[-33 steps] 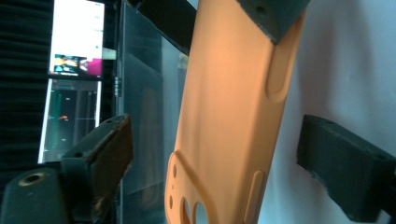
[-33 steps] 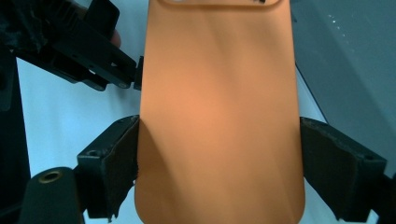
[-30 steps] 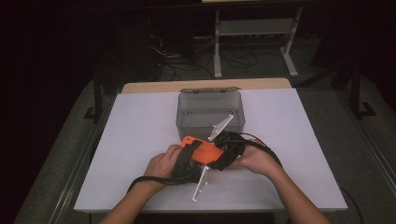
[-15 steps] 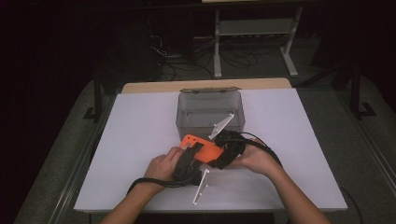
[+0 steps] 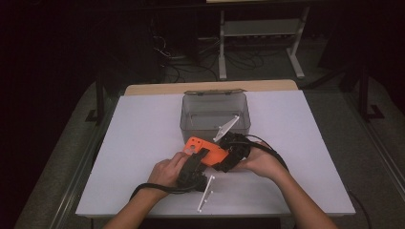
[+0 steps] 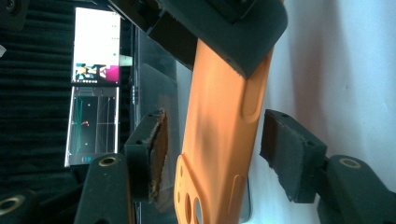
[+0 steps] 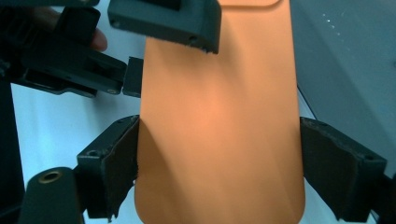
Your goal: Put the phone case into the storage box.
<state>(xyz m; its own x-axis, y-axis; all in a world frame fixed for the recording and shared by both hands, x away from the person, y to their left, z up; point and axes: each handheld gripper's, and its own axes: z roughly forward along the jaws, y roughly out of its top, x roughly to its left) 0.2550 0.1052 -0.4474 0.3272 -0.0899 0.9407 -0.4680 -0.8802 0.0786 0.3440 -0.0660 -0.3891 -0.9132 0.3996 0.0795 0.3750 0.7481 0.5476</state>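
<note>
Near the front edge of the white-covered bench (image 5: 143,124), a smooth, matte orange phone case (image 5: 206,149) with rounded corners and a cluster of camera cut-outs at one end is held just above the surface between two hand-held grippers. The right gripper (image 7: 219,163) has its rough, foam-faced fingers (image 7: 119,161) pressed against both long edges of the case. The left gripper (image 6: 212,156) straddles the case's thickness; its fingers have just been closing, yet a sliver of gap shows on each side of the case. The near end of the case is cut off in both gripper views. Just behind the case, toward the far edge, stands a translucent grey plastic bin (image 5: 215,112) whose contents are hard to make out.
</note>
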